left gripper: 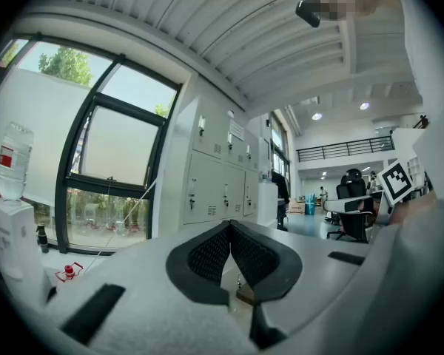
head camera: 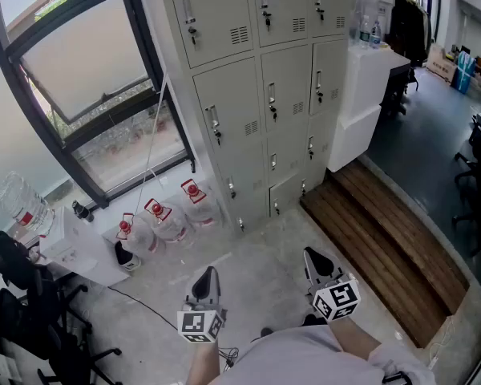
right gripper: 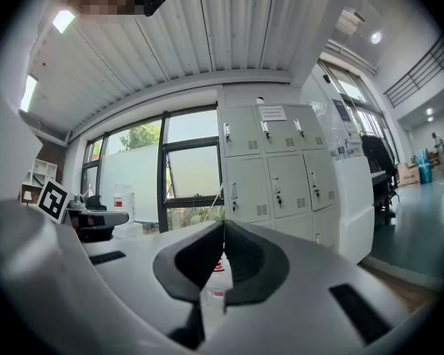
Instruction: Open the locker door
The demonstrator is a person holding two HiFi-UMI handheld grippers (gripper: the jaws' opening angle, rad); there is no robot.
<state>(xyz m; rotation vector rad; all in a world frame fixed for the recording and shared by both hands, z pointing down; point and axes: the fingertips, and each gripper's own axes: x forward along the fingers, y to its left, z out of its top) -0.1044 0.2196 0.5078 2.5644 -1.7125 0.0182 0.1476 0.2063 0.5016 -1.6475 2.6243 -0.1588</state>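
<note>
Nearest the head camera are the two handheld grippers, held level above the concrete floor (head camera: pixel 256 279) and pointing toward the lockers. On the left gripper (head camera: pixel 208 274) the jaws are closed, and its own view shows the black pads meeting at the tips with nothing between them (left gripper: pixel 230 228). On the right gripper (head camera: pixel 313 257) the jaws are likewise fully closed and empty (right gripper: pixel 223 225); the bottle glimpsed below the tips in its view stands far off on the floor. Neither gripper touches anything. Ahead stands the grey locker bank (head camera: pixel 264 95), well apart from both grippers, against the wall beside a dark-framed window (head camera: pixel 88 70). Every visible locker door (head camera: pixel 232 111) is shut, each with a small handle at one edge. Which door is the intended one cannot be told, and the handles appear to carry keys, though they are too small to confirm. Three large water bottles (head camera: pixel 170 219) with red caps stand on the floor at the foot of the lockers, below the window. To their left a white dispenser (head camera: pixel 68 243) carries an upturned bottle. A white counter (head camera: pixel 365 95) adjoins the right end of the lockers, with a wooden platform (head camera: pixel 385 239) on the floor in front of it.
</note>
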